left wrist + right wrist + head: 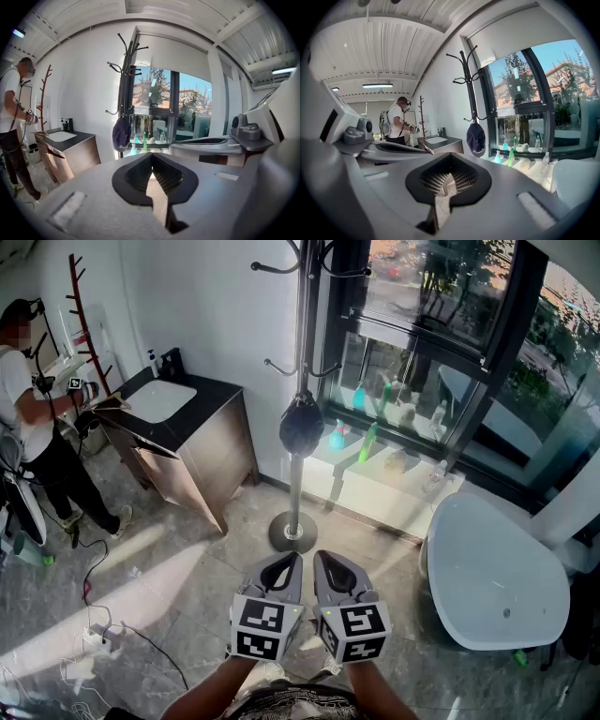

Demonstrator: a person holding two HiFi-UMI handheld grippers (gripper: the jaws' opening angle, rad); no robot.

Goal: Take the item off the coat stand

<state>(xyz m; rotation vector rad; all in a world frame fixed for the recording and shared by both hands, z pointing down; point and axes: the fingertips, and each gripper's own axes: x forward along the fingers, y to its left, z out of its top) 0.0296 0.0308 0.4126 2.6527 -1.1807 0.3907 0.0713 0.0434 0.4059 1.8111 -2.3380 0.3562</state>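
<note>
A dark cap [302,425] hangs on a low hook of the black coat stand [300,324], whose round base [292,532] rests on the marble floor. My left gripper [289,561] and right gripper [323,559] are held side by side, just short of the base and well below the cap. Both are shut with nothing between the jaws. The left gripper view has the cap [122,133] ahead and slightly left of the shut jaws [151,159]. From the right gripper view, the cap [476,137] hangs ahead and to the right of the shut jaws [450,160].
A dark vanity with a white sink [178,423] stands left of the stand. A person [33,418] works at its far end beside a red-brown wooden rack [84,315]. A white bathtub [497,577] sits on the right. Bottles [367,440] line the window ledge. A power strip and cables [98,638] lie at lower left.
</note>
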